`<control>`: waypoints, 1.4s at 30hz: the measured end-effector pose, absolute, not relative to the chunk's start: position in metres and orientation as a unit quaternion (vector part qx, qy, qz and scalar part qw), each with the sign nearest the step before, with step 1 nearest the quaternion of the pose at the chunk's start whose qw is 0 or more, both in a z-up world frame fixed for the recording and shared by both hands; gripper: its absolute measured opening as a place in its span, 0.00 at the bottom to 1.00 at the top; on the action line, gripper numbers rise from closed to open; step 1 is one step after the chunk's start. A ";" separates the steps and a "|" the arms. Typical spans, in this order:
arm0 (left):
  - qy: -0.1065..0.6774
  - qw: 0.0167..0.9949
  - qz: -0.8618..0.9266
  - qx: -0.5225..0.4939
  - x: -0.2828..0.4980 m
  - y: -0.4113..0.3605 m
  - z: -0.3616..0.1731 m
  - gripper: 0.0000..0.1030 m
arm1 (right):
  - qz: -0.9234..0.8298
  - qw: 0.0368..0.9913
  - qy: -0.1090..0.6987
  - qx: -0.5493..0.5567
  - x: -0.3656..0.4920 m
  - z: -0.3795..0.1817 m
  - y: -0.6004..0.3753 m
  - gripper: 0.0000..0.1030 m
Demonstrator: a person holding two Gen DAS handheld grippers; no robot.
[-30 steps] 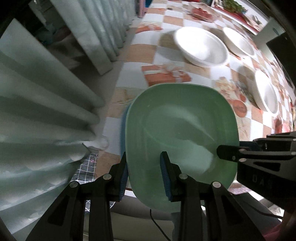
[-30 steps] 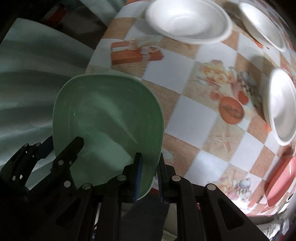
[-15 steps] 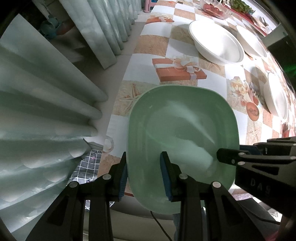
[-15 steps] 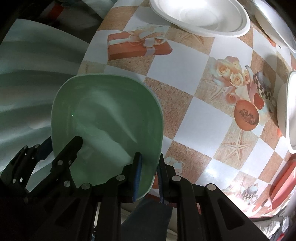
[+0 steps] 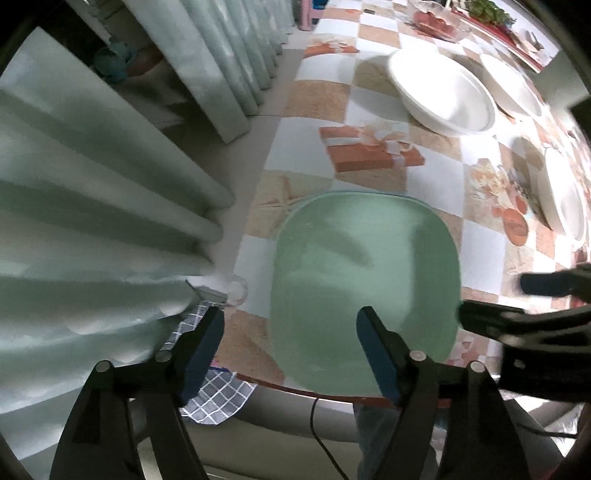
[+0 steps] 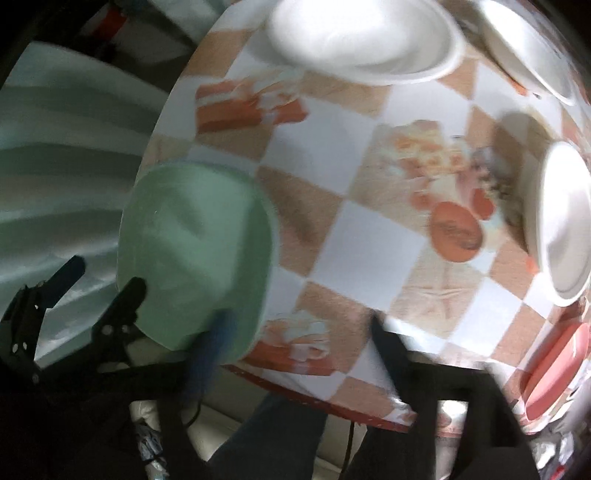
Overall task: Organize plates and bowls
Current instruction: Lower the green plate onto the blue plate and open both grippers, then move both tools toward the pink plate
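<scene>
A pale green square plate (image 5: 364, 273) lies flat at the near left corner of the checked table (image 5: 480, 258); a blue rim of another plate shows under its far edge. It also shows in the right wrist view (image 6: 195, 254). My left gripper (image 5: 291, 347) is open, its fingers either side of the plate's near left edge, not holding it. My right gripper (image 6: 295, 339) is open, just right of the plate over the table's front edge. Three white bowls (image 5: 443, 92) (image 5: 511, 86) (image 5: 565, 199) sit farther back.
A red plate (image 6: 550, 373) lies at the near right table edge. Pale green curtains (image 5: 92, 240) hang close on the left. A checked cloth (image 5: 218, 395) hangs below the table's left corner. A dish of food (image 5: 436, 20) stands at the far end.
Both grippers opened and let go of the green plate, which now rests on the table. The right gripper has moved right, away from the plate; its view is motion-blurred.
</scene>
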State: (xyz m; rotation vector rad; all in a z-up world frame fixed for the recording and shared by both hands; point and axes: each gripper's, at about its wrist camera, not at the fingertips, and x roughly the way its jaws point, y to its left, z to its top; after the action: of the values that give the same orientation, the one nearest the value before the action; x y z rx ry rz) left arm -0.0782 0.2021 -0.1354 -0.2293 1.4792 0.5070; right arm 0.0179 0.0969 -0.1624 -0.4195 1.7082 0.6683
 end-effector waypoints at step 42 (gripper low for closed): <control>0.706 0.706 -0.032 0.049 0.023 -0.008 -0.126 0.85 | 0.088 0.644 0.759 0.046 0.050 -0.131 -0.169 0.99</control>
State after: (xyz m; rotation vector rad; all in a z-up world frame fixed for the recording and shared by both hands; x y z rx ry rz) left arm 0.0235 -0.0082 -0.1261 0.1099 1.5697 -0.0709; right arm 0.0503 -0.1685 -0.1307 0.1051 1.7279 0.2004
